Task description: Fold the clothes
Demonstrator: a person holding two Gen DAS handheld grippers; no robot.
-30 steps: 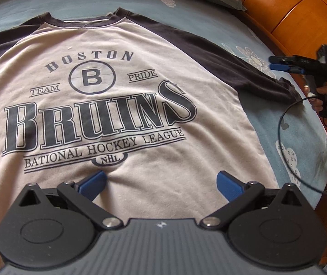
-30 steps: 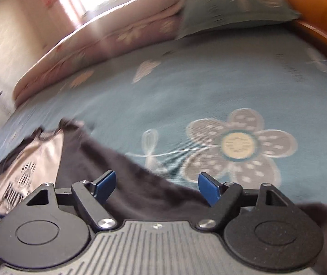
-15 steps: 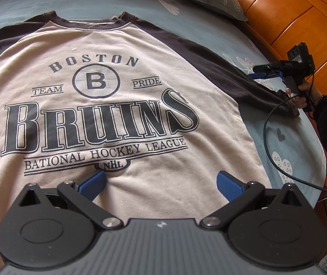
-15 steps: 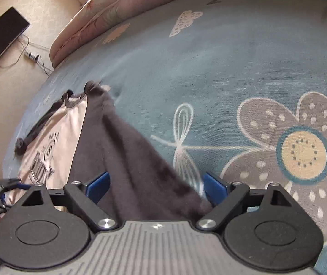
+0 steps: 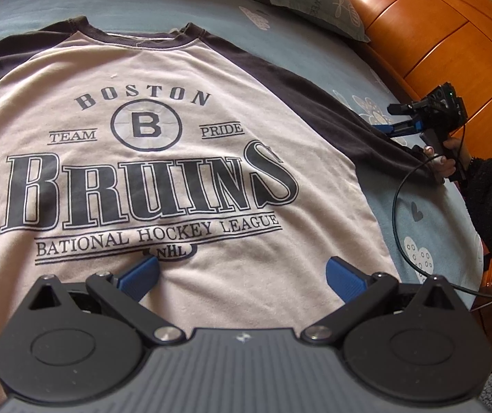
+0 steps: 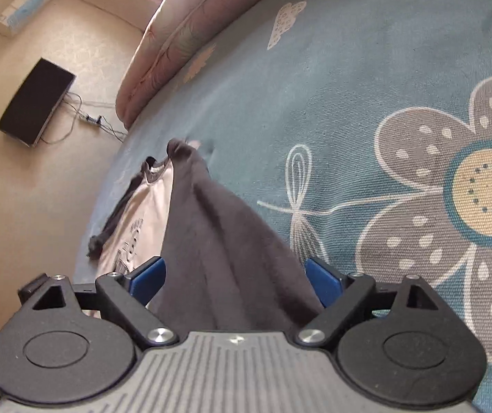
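Note:
A beige Boston Bruins shirt (image 5: 177, 172) with dark sleeves lies spread flat, print up, on the blue flowered bed sheet (image 5: 418, 213). My left gripper (image 5: 242, 275) hovers open over the shirt's lower middle with nothing between its blue pads. At the far right a hand holds my right gripper (image 5: 387, 118) at the end of the right dark sleeve (image 5: 332, 117). In the right wrist view that sleeve (image 6: 218, 241) runs forward between the wide-set jaws of the right gripper (image 6: 233, 280). The blue pads (image 6: 146, 280) stand beside the cloth without pinching it.
A wooden headboard (image 5: 452, 34) runs along the bed's right side, with a pillow (image 5: 314, 3) at the top. A black cable (image 5: 397, 206) loops over the sheet from the right gripper. A rolled quilt (image 6: 184, 34) lies at the far edge; a black screen (image 6: 35, 103) is beyond.
The right gripper has dropped and tilted down onto the sleeve's end, so the dark sleeve now lies between its jaws. The left gripper has stayed in place over the shirt.

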